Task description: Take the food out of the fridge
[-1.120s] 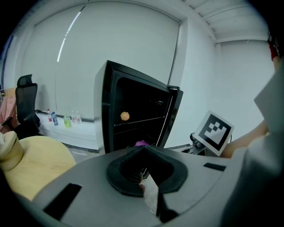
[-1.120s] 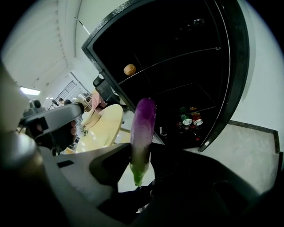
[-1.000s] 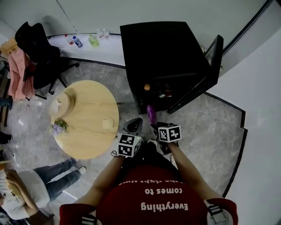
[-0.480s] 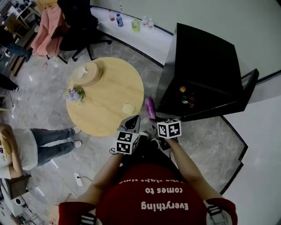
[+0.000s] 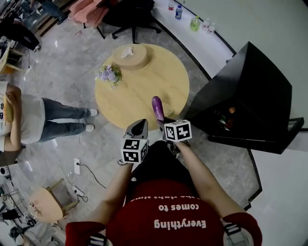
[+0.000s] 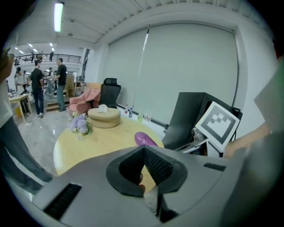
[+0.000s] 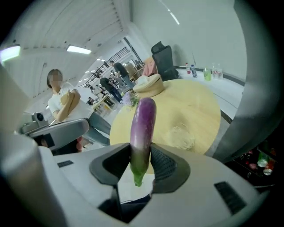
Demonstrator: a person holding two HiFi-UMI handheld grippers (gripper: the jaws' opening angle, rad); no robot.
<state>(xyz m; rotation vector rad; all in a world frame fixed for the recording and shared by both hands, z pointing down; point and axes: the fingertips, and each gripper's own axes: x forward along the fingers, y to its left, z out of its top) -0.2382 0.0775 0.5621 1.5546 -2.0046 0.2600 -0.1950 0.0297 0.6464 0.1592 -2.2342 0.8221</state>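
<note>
A purple eggplant [image 5: 157, 106] [image 7: 143, 128] with a green stem end stands upright between the jaws of my right gripper [image 5: 161, 121] [image 7: 141, 153], which is shut on its lower part. It hangs over the near edge of the round wooden table [image 5: 139, 91]. My left gripper [image 5: 141, 126] [image 6: 144, 150] is beside it on the left, its tips together with nothing between them; the eggplant [image 6: 144, 138] shows just beyond them. The black fridge [image 5: 250, 86] stands at the right with its door [image 5: 288, 137] open, and more food [image 5: 226, 117] is on its shelf.
On the table are a pale crumbly food item [image 5: 168, 108] [image 7: 179, 135], purple flowers [image 5: 109, 73] and a round wooden box [image 5: 131, 55]. A person [image 5: 29, 120] is at the left. A black chair [image 5: 130, 14], bottles [image 5: 195, 21] on a ledge and a stool [image 5: 48, 204] surround the table.
Both grippers have swung left from in front of the open fridge to the table's near edge, the right one carrying the eggplant. The fridge now lies off to the right.
</note>
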